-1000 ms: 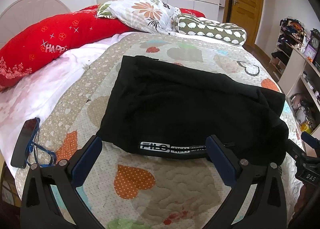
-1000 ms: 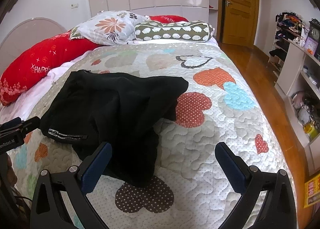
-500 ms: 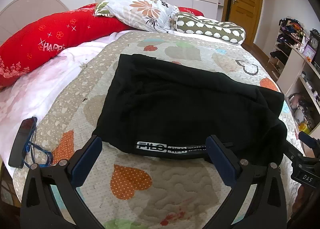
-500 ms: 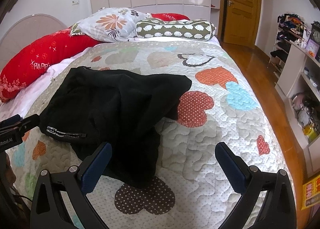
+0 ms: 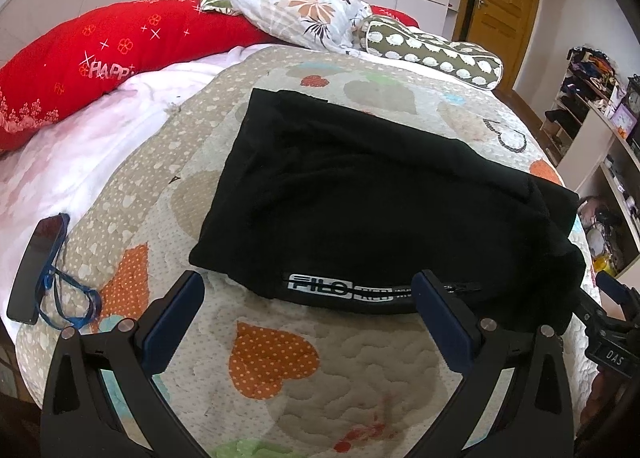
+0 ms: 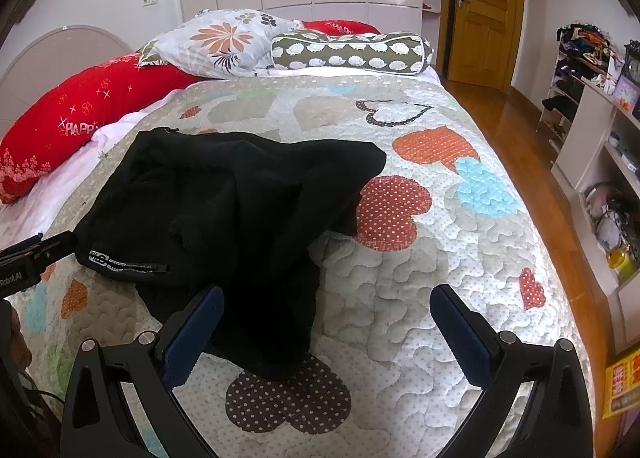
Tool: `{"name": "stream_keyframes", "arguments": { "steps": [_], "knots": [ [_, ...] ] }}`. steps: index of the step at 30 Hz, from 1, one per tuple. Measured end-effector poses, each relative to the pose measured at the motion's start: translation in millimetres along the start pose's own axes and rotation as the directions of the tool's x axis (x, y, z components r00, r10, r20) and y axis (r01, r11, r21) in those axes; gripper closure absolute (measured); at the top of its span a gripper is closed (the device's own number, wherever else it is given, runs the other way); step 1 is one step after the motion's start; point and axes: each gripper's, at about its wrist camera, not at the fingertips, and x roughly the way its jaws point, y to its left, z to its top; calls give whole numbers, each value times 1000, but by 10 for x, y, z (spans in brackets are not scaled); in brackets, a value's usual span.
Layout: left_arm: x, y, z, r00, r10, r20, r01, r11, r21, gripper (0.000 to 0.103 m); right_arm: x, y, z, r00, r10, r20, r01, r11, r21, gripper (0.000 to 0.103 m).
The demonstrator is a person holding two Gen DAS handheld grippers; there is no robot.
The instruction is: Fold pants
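Both the left hand-held gripper (image 5: pixel 306 308) and the right hand-held gripper (image 6: pixel 326 312) hover wide open and empty at the lower frame, apparently poised to grab the near edge of the rumpled black pants (image 5: pixel 380 210) mid-frame on the quilt (image 5: pixel 280 370).

Left gripper (image 5: pixel 308 298) and right gripper (image 6: pixel 326 312) both gape wide, empty
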Motion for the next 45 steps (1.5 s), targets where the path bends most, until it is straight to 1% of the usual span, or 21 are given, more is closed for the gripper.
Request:
{"name": "stream_keyframes", "arguments": {
  "steps": [4, 8, 11, 14, 15, 17, 20, 23, 25, 26, 27, 30, 32, 34, 36, 39, 41, 42, 43, 44, 45],
  "knots": [
    [74, 169, -40, 999, -26, -39, 24, 999, -43, 0, 2, -33, -1, 1000, -1, 1, 1, 1000, 3, 0],
    [182, 418, -100, 996, -51, -80, 41, 992, -120, 0, -10, -243, -45, 1000, 16, -1, -16, 999, 33, 1],
    [273, 555, -150, 993, -63, -102, 43, 981, -189, 0, -25, -404, -78, 999, 43, -3, -43, 997, 65, 2],
    [403, 662, -141, 988, -92, -120, 55, 958, -283, 0, -31, -495, -93, 999, 39, -2, -39, 996, 78, 2],
    [457, 683, -136, 986, -109, -127, 64, 947, -316, 0, -34, -512, -92, 999, 33, 0, -33, 996, 80, 2],
    [520, 681, -122, 984, -122, -129, 71, 937, -341, 0, -25, -559, -92, 1000, 29, -2, -29, 995, 92, 2],
    [647, 587, -70, 979, -140, -145, 82, 934, -349, 0, 53, -573, -109, 998, 52, -30, -49, 994, 97, 2],
    [696, 480, -5, 978, -173, -119, 122, 930, -346, 0, 143, -520, -131, 997, 54, -53, -50, 995, 81, 2],
    [713, 409, 35, 978, -178, -105, 135, 935, -327, 24, 175, -491, -143, 995, 75, -59, -71, 995, 76, 5],
    [722, 387, 54, 981, -157, -111, 117, 945, -305, 58, 182, -480, -145, 994, 85, -63, -80, 994, 75, 6],
    [730, 360, 83, 981, -158, -115, 120, 951, -285, 75, 187, -470, -148, 993, 96, -68, -91, 993, 72, 9],
    [670, 427, 165, 969, -228, -98, 194, 942, -275, 83, 209, -407, -174, 990, 114, -86, -111, 993, 42, 19],
    [569, 500, 228, 971, -228, -73, 204, 946, -251, 84, 220, -375, -189, 989, 115, -93, -113, 993, 27, 24],
    [417, 644, 290, 978, -205, -34, 192, 955, -226, 85, 236, -372, -184, 987, 128, -98, -126, 992, 33, 29],
    [324, 832, 308, 983, -183, -19, 173, 956, -238, 85, 249, -382, -166, 986, 138, -95, -134, 990, 46, 31],
    [324, 1111, 264, 991, -127, -40, 111, 953, -280, 85, 285, -356, -114, 980, 177, -93, -173, 983, 55, 37],
    [363, 1149, 194, 990, -129, -61, 106, 951, -291, 85, 378, -286, -79, 968, 227, -108, -221, 973, 60, 37],
    [375, 1147, 157, 989, -132, -68, 106, 950, -293, 85, 438, -245, -66, 963, 244, -119, -238, 969, 60, 39],
    [375, 1129, 107, 989, -126, -73, 99, 951, -291, 85, 536, -164, -53, 959, 248, -138, -243, 969, 46, 49],
    [370, 1116, 92, 990, -118, -72, 93, 953, -288, 85, 578, -106, -49, 962, 236, -137, -235, 972, 25, 54],
    [351, 1116, 83, 991, -116, -70, 91, 953, -288, 85, 596, -62, -41, 967, 221, -127, -223, 975, 5, 66]
  ]
}}
